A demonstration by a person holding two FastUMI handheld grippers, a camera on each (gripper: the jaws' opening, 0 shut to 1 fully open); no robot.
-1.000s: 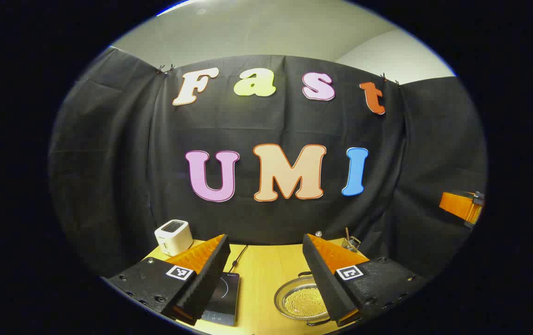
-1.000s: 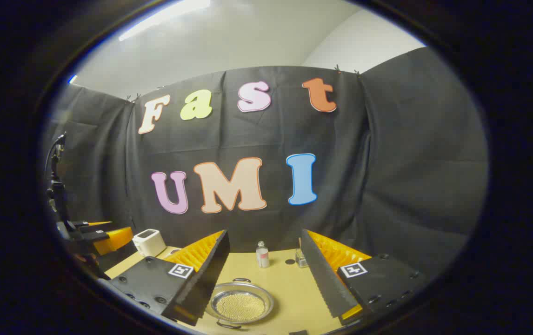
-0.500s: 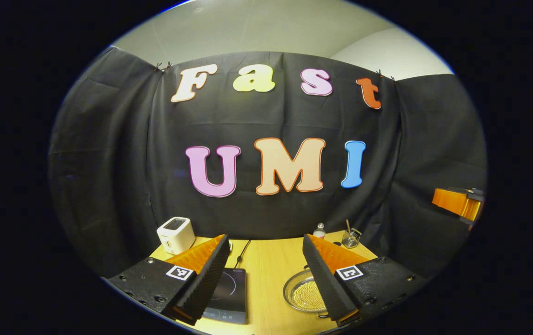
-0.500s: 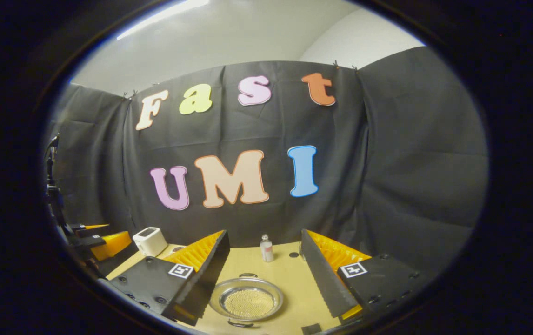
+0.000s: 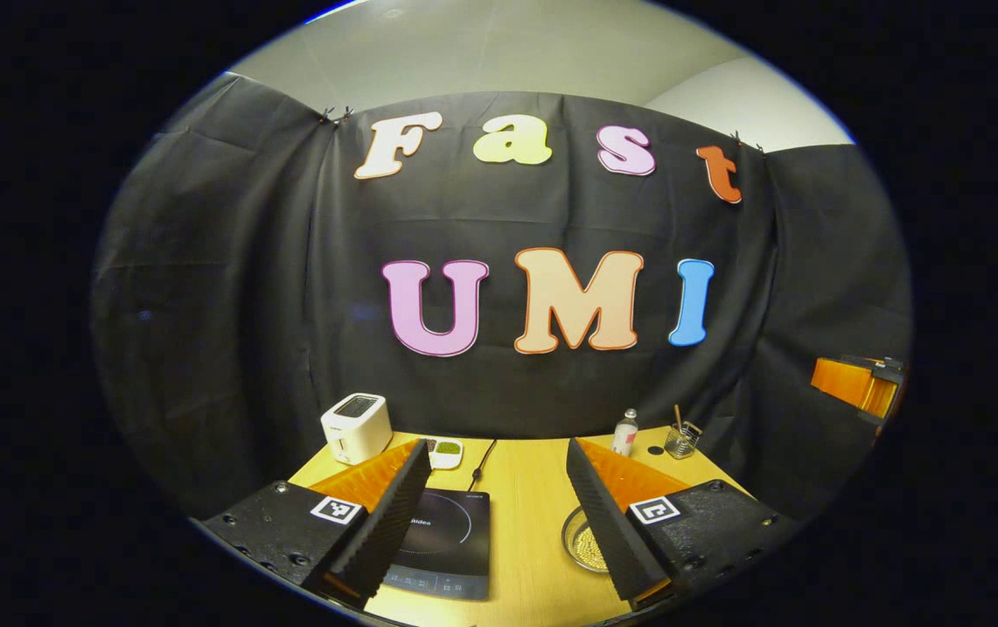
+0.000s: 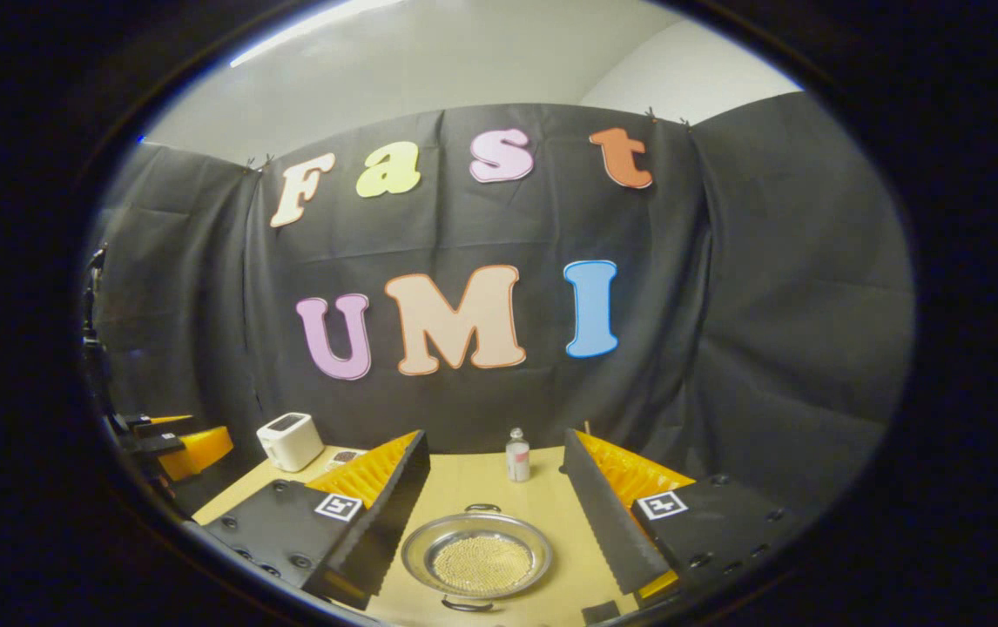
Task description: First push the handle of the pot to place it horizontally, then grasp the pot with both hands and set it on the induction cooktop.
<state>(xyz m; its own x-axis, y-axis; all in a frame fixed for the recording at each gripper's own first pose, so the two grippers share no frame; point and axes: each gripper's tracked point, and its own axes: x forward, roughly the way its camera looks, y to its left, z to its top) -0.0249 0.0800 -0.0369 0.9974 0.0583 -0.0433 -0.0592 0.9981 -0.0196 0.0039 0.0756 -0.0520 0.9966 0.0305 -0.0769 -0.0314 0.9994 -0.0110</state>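
Observation:
A shallow metal pot [image 6: 477,555] holding small yellowish beads sits on the wooden table [image 6: 551,509], below and between the spread fingers of my right gripper [image 6: 495,437], which is open and above it. Dark loop handles show at the pot's far edge [image 6: 482,508] and near edge [image 6: 464,603]. In the left gripper view the black induction cooktop [image 5: 447,540] lies under my open left gripper [image 5: 495,446]. There the pot [image 5: 582,544] is half hidden behind the right finger [image 5: 608,514].
A white toaster [image 5: 357,427] and a small dish [image 5: 445,451] stand at the table's back left, with the cooktop's cable [image 5: 482,457] beside them. A small bottle [image 6: 516,455] and a glass jar [image 5: 680,442] stand at the back right. Black cloth walls surround the table.
The left gripper has shifted left and back, bringing more of the cooktop into view and sliding the pot behind its right finger. The right gripper has drifted slightly; both stay open.

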